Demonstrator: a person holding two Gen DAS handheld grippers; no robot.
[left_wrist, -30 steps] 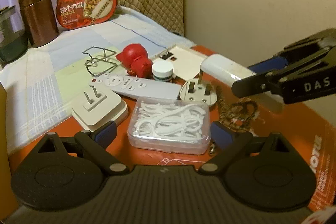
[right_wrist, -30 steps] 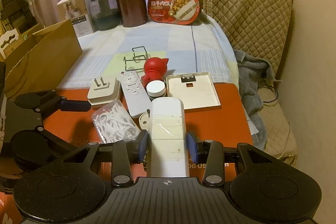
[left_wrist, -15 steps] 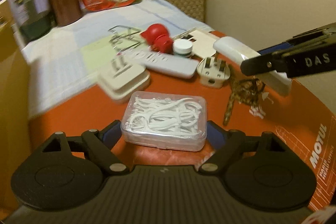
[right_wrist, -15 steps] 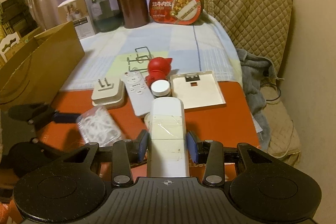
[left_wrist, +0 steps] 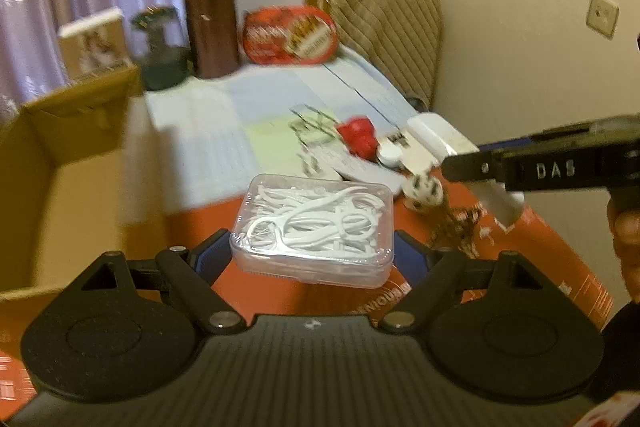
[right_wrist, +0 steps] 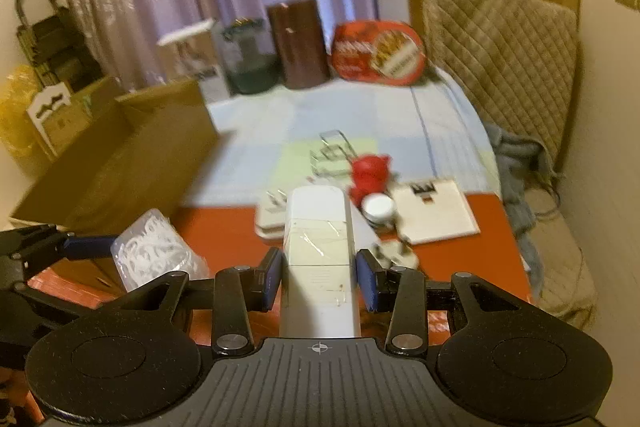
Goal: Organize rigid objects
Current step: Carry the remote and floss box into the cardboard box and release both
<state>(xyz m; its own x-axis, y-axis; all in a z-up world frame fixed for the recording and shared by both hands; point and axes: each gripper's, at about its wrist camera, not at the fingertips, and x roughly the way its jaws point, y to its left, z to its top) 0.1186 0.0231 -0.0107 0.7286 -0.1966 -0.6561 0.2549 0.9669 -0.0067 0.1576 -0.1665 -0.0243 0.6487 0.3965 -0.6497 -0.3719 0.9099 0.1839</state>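
Your left gripper point(left_wrist: 313, 251) is clamped on the clear plastic box of white floss picks point(left_wrist: 314, 229); its jaws have just closed in from wider, and the box now hangs between the blue pads at the centre of the left view, clear of the orange board point(left_wrist: 556, 259) it lay on a second ago. Your right gripper point(right_wrist: 318, 277) is clamped on the long white remote-like block point(right_wrist: 318, 251), which runs up the middle of the right view, the same grip as a second ago, but carried higher. Both views are smeared with motion and the open cardboard box point(left_wrist: 68, 163) fills the left side of the left view where it barely showed before, so you look to be swinging both loads toward it. That reads as two items lifted and in transit. Left behind at centre right of the left view are the red figure point(left_wrist: 358, 137), the small white-lidded jar point(right_wrist: 377, 207), the white three-pin plug point(left_wrist: 423, 190), the flat white remote point(left_wrist: 368, 173), the two-pin adapter point(right_wrist: 271, 215), the wire rack point(right_wrist: 334, 151) and the white square plate point(right_wrist: 434, 211).
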